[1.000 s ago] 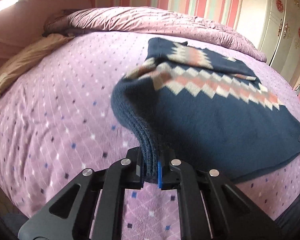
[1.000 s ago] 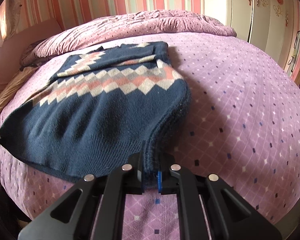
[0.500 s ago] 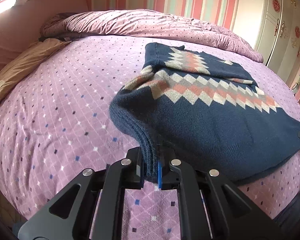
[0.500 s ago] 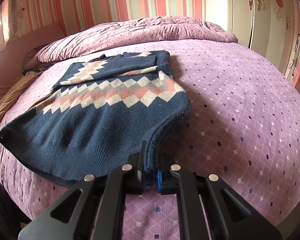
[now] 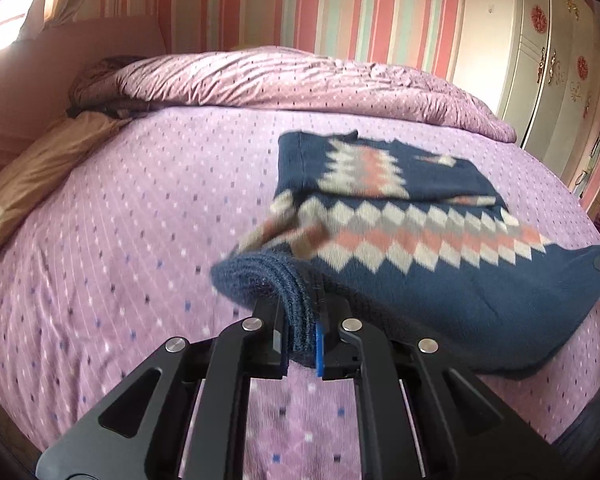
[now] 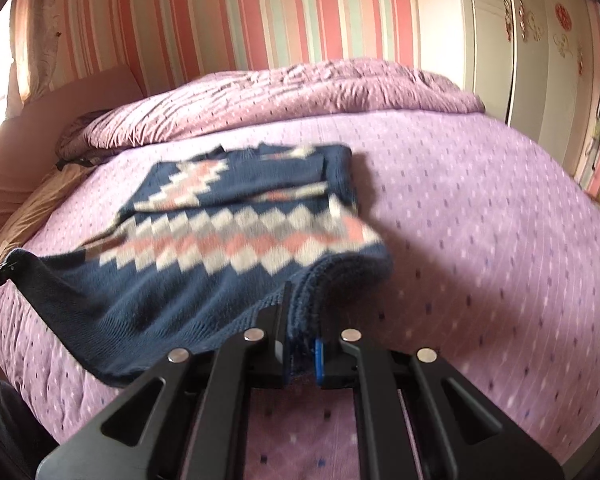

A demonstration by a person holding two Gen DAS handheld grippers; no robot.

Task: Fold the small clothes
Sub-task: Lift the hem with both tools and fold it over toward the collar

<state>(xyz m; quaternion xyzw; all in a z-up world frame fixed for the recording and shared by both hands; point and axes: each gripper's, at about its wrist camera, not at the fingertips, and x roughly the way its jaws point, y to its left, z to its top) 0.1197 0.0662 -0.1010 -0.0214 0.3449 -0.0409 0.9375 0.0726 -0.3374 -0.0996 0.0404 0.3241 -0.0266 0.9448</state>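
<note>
Both the left gripper [image 5: 302,334] and the right gripper [image 6: 302,350] are rising, lifting the sweater's [image 5: 440,272] near hem higher off the bed [image 5: 120,240]; more wall is appearing at frame top.

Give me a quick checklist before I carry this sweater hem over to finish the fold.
1. Left gripper shut on the sweater hem: ok.
2. Right gripper shut on the hem's other corner: ok.
3. Hem lifted off the bedspread: ok.
4. Sleeves folded in across the sweater's far part: ok.
5. Bedspread bare around the sweater for landing: ok.
6. Hem held level between both grippers: cannot tell, the views are blurred.
</note>
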